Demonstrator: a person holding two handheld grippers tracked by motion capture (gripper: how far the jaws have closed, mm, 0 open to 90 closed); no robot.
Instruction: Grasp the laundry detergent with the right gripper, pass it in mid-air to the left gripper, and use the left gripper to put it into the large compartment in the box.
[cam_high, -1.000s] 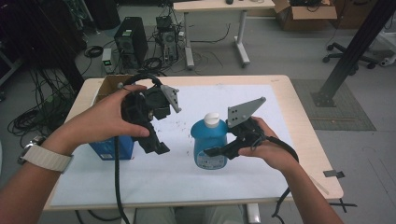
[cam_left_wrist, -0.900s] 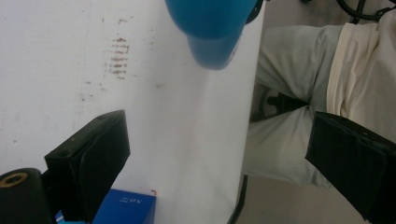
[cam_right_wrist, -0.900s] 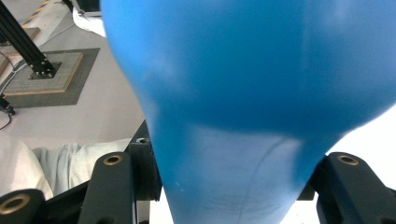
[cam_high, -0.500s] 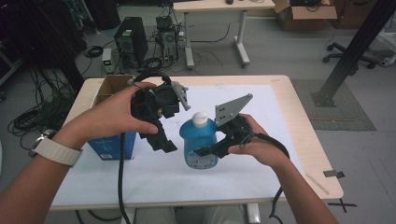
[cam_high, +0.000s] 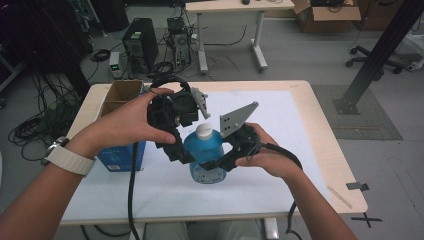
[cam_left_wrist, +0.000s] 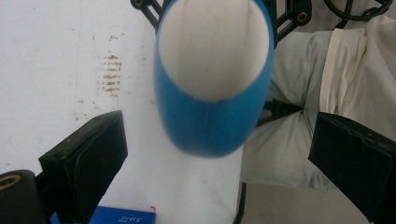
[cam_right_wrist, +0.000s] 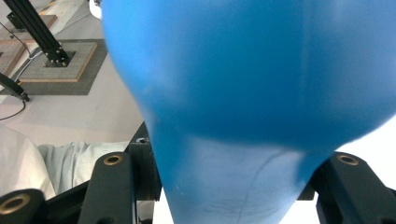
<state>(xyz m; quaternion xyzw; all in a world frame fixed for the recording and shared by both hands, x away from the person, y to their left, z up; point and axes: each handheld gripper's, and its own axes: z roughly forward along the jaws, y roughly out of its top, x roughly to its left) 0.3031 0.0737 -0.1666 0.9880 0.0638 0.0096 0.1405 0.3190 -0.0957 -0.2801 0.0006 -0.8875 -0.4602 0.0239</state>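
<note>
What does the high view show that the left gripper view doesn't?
High view: the right tool shut on the blue bottle, a cardboard box, a wristwatch. Left gripper view: brown stains on the white table cover, and the left tool with jaws that have just been opening, clear of the blue bottle. Both: the blue bottle and its white cap.

The blue bottle (cam_high: 204, 156) sat just below the middle of the high view, a squat, rounded, glossy body narrowing upward to a white cap (cam_high: 203, 131), and it stood roughly upright above the white sheet. In the left gripper view the bottle (cam_left_wrist: 212, 121) took up the top centre of the frame, seen from above, the pale round cap (cam_left_wrist: 214, 46) large and blurred over the blue body. In the right gripper view its blue body (cam_right_wrist: 252, 93) spread across most of the frame, tapering toward the bottom centre.
</note>
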